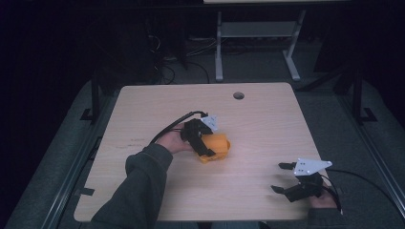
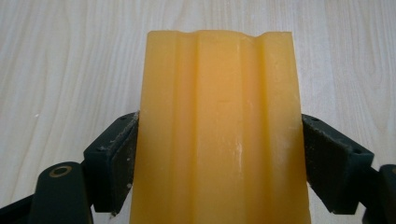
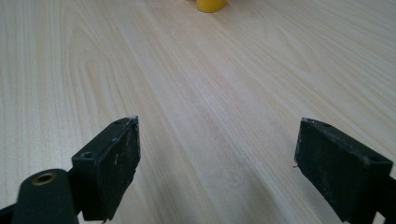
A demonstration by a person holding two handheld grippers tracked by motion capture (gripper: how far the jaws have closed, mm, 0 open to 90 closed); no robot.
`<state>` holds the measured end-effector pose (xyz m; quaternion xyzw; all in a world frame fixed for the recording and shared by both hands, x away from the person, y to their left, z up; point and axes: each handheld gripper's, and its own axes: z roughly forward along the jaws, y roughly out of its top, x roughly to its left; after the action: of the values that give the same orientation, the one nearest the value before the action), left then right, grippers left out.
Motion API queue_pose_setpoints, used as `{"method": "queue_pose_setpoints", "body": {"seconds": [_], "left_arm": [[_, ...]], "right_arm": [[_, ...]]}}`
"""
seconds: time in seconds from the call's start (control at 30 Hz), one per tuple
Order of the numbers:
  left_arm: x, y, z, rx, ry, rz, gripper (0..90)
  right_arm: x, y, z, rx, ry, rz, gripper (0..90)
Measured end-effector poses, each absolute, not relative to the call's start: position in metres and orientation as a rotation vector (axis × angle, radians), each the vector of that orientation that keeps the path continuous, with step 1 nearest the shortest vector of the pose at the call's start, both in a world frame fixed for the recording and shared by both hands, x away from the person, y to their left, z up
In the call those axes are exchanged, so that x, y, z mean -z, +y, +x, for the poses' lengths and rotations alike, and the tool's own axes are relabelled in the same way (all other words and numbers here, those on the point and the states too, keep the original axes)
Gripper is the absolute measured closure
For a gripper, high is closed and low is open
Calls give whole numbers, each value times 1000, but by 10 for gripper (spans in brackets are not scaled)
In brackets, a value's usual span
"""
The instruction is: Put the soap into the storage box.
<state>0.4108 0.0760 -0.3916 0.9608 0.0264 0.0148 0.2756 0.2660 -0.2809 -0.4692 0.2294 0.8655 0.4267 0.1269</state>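
The yellow block (image 2: 219, 130) sits near the middle of the table (image 1: 143, 109), a waxy, ribbed piece with grooves along its length. The left gripper (image 1: 203, 138) is clamped across it, both pads pressed flat against its two long sides, and from the high view the block seems to rest on the wood or sit barely above it; I cannot tell which.

The risk I see is in that hold. The pads bite the block low on its length, so much of it juts out past the jaws. If the hand lifts or swings quickly, that overhang could lever the block round between the pads and let it twist or slide out. Its surface looks smooth and slightly glossy, which would not help friction.

The right gripper (image 1: 286, 177) rests near the table's front right corner, well apart from the block, its jaws spread wide with nothing between them. From there it is too far off to steady the block if the block slips.
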Motion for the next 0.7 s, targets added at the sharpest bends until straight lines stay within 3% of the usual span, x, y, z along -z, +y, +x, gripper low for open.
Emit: {"method": "queue_pose_setpoints", "body": {"seconds": [0.7], "left_arm": [[370, 96, 401, -124, 124, 2541, 187]], "right_arm": [[470, -280, 267, -1233, 2526, 672, 135]]}}
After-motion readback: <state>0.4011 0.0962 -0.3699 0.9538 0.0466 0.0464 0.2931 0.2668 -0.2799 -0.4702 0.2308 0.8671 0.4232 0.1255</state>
